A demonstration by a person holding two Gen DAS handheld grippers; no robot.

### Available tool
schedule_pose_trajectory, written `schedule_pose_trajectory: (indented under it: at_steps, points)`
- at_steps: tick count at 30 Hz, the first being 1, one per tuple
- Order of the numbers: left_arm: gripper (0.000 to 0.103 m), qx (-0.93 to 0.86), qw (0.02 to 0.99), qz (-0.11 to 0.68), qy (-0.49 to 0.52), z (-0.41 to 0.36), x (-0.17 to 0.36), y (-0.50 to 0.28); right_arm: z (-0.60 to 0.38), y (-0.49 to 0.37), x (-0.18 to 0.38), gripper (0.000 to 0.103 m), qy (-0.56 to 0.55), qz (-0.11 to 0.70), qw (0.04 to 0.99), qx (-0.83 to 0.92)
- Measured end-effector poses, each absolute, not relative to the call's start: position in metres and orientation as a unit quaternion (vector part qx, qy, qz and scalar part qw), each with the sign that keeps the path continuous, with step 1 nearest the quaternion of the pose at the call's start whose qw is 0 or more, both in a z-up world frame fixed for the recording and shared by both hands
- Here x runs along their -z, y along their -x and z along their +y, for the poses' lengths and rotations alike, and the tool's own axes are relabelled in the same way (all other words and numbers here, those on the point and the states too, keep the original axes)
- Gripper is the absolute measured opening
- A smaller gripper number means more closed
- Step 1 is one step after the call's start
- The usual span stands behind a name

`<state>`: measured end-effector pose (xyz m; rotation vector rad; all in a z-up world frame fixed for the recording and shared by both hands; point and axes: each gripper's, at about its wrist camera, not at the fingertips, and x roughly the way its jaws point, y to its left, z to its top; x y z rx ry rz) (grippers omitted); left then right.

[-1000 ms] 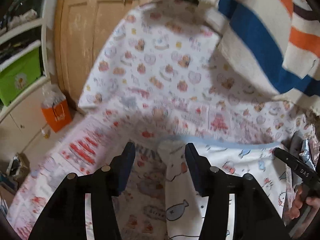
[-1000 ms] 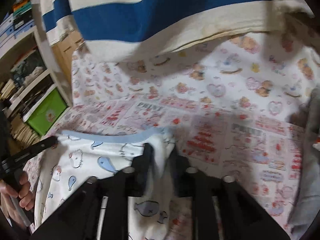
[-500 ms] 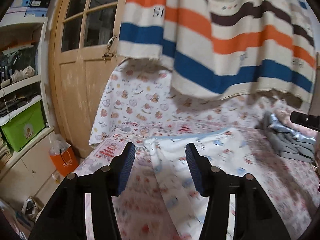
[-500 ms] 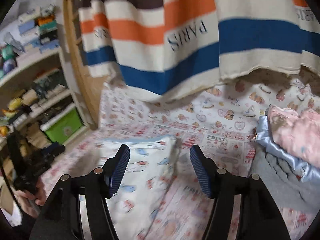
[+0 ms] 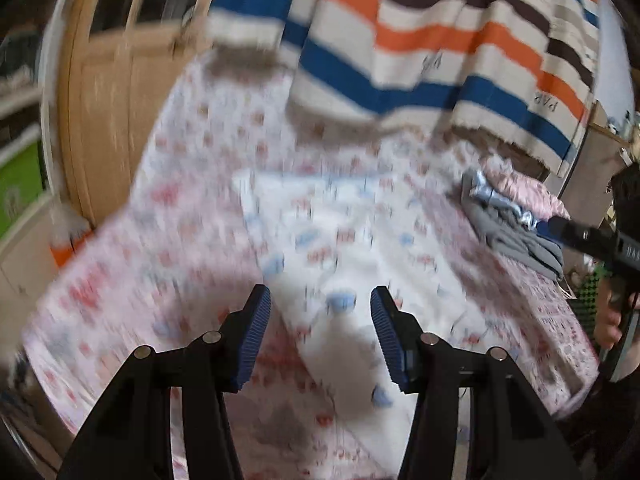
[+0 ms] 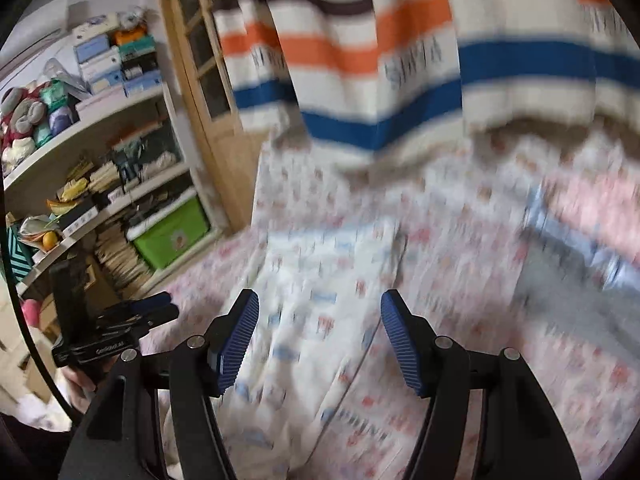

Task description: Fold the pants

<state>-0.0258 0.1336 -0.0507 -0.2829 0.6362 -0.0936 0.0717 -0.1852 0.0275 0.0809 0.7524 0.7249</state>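
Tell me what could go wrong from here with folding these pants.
Both views are motion-blurred, so aiming a grasp now could miss. The pants lie spread on the printed sheet with both hand-held grippers, left and right, empty above them. The clothes pile lies beside the pants, so a wide fold might drag over it.

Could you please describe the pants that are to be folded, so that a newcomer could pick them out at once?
Start at the striped curtain and drop to the pink-printed sheet below it. The pants lie flat mid-sheet, white with small blue figures and a pale blue waistband, unlike the heaped grey and pink clothes beside them.
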Motion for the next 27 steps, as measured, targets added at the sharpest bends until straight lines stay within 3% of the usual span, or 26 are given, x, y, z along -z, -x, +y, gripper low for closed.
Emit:
schedule_pose_trajectory:
  at_steps: [7, 10, 22, 25, 26, 27]
  points:
    - [0.044, 0.066, 0.918, 0.361, 0.151, 0.124, 0.078, 0.023, -0.173, -0.079, 0.034, 0.065, -0.018, 0.432, 0.835, -0.340]
    - [0.044, 0.068, 0.912, 0.375, 0.152, 0.123, 0.085, 0.020, -0.171, -0.082, 0.050, 0.059, -0.026, 0.445, 0.824, -0.349]
    - [0.045, 0.071, 0.917, 0.367, 0.137, 0.113, 0.087, 0.004, -0.151, -0.099, 0.070, 0.058, -0.053, 0.459, 0.795, -0.394]
    - [0.045, 0.075, 0.917, 0.366, 0.139, 0.113, 0.087, -0.001, -0.146, -0.104, 0.071, 0.045, -0.061, 0.461, 0.789, -0.402]
    - [0.045, 0.075, 0.916, 0.366, 0.145, 0.115, 0.087, -0.002, -0.143, -0.105, 0.073, 0.033, -0.059, 0.464, 0.783, -0.410]
    - [0.044, 0.076, 0.915, 0.364, 0.153, 0.116, 0.087, -0.003, -0.140, -0.105, 0.074, 0.033, -0.058, 0.465, 0.779, -0.417]
